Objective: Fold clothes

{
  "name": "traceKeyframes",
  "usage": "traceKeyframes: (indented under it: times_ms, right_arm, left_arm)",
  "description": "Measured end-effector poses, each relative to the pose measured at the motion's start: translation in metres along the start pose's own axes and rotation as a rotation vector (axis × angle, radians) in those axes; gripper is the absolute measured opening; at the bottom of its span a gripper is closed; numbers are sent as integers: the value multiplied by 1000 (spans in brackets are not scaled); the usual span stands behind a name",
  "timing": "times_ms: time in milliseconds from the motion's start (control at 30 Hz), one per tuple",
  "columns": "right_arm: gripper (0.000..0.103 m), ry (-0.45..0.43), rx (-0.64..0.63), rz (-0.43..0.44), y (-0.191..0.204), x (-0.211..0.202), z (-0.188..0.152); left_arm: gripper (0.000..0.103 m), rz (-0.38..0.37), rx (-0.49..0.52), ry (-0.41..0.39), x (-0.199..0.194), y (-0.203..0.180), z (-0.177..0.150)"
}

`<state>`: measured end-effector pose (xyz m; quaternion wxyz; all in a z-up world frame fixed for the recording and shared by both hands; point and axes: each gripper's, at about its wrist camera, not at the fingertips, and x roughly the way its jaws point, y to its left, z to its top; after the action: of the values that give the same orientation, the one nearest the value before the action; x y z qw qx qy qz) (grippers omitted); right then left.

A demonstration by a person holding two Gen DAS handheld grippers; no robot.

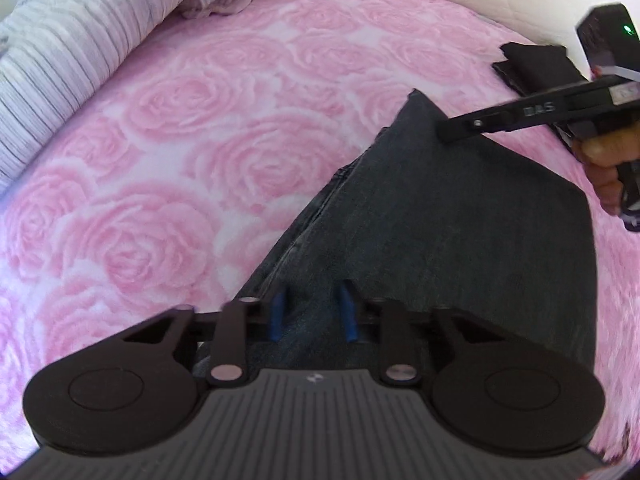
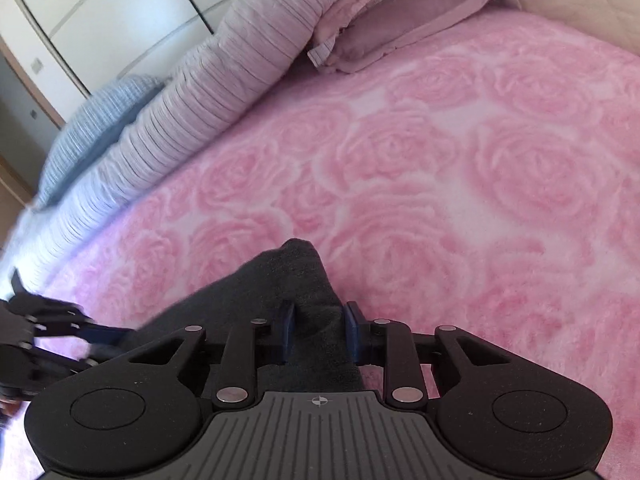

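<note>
A dark grey pair of jeans (image 1: 452,216) lies partly folded on the pink rose-patterned blanket (image 1: 200,140). My left gripper (image 1: 312,312) has its blue pads shut on one edge of the jeans near the seam. My right gripper (image 2: 319,330) is shut on another corner of the same jeans (image 2: 280,280); in the left wrist view its black fingers (image 1: 472,126) reach in from the right onto the cloth. My left gripper also shows at the left edge of the right wrist view (image 2: 60,336), blurred.
A striped lilac duvet roll (image 2: 224,80) and a pink pillow (image 2: 400,12) lie along the far side of the bed. A folded black garment (image 1: 536,68) sits at the far right. White wardrobe doors (image 2: 100,12) stand behind.
</note>
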<state>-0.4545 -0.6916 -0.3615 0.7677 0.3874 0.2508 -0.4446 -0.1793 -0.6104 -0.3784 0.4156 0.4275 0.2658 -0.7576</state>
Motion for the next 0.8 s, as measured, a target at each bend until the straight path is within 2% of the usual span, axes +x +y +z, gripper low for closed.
traceKeyframes:
  times_ms: [67,167,267,367,500,633,733,800]
  right_arm:
    - [13,-24,-34,5,15,-12,0]
    - [12,-47,-96,39,39,-23,4]
    - [13,1,-134,5,42,0,10]
    - [16,40,-131,-7,26,24,7]
    - [16,-6,-142,-9,25,8,-1]
    - [16,-66,-96,-32,38,-32,-8]
    - [16,-62,-95,19,51,-45,-25]
    - [16,4,-96,11,54,-32,-41]
  left_arm:
    - [8,19,14,-12,-12,0,-9]
    - [8,41,-46,-13,-21,14,-21]
    - [9,33,-89,-3,-8,24,-21]
    - [13,30,-69,0,4,25,-13]
    - [22,28,-92,-22,-3,33,-16]
    - [21,67,-158,-50,-26,49,-30]
    - [22,102,-169,-9,-22,61,-40]
    - [23,98,-122,8,-8,60,-40]
